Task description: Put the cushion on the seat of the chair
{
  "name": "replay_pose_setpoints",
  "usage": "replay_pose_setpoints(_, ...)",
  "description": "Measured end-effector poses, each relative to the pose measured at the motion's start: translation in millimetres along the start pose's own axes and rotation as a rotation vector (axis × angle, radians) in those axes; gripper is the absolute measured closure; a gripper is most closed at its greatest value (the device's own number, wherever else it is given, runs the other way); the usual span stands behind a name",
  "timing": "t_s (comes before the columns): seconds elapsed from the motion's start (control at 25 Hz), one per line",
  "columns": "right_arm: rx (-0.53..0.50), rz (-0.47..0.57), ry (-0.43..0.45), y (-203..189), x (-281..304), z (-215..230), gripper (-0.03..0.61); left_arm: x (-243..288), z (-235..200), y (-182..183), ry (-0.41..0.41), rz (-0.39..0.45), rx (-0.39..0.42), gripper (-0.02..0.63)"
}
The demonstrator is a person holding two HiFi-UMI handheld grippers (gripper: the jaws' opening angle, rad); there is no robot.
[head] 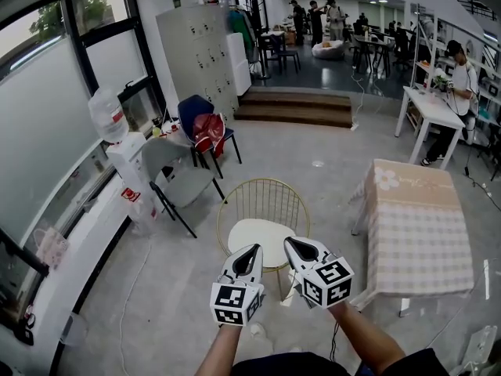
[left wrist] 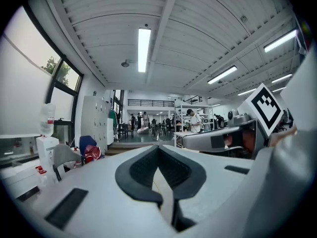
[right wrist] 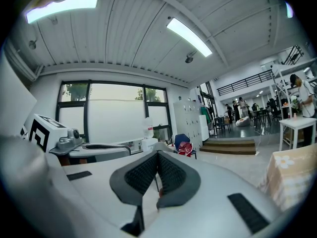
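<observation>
While only the head view shows us, from left to right, one grey chair [head: 188, 185], one blue chair [head: 196, 108] bearing one red bag [head: 208, 131], and one wire chair [head: 262, 180] with the one cushion [head: 262, 232] lying on its seat, the two gripper views look level across the room and up at the ceiling. We hold two grippers at the near side of that seat, the left gripper [head: 252, 251] and the right gripper [head: 293, 245], each with jaws closed tip to tip on nothing. One table [head: 415, 225] under a checked cloth stands at the right.
</observation>
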State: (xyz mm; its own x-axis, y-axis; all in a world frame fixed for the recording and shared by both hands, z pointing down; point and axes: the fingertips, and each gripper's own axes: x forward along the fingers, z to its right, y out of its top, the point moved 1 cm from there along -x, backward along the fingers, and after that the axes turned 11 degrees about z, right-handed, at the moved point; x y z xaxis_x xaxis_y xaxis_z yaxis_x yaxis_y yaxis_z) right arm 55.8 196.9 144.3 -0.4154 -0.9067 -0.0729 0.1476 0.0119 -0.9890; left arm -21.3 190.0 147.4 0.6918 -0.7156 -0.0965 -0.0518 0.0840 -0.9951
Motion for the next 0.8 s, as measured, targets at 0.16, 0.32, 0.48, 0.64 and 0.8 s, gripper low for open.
replay_pose_setpoints(0.16,-0.003,-0.001,0.001,-3.7,-4.3,-3.3,0.56,-5.1,3.9,-5.0,0.0,0.001,-0.01,0.609)
replay_pose_setpoints(0.32,-0.01,0.0,-0.002,-2.5,-5.8,-5.1,0.56,-4.2,4.7,-3.7,-0.006,0.014,-0.017,0.609)
replay_pose_setpoints(0.48,-0.014,0.012,-0.013,-1.7,-4.3,-5.1,0.56,-3.8,2.5,-4.5,-0.016,0.023,-0.02,0.609)
replay_pose_setpoints(0.64,-0.015,0.019,-0.021,5.6,-2.8,-7.8,0.56,-5.4,-0.1,2.5,-0.023,0.028,-0.018,0.609)
replay_pose_setpoints(0.8,-0.012,0.027,-0.021,10.3,0.9,-11.8,0.56,-6.6,-5.0,9.6,-0.023,0.037,-0.017,0.609)
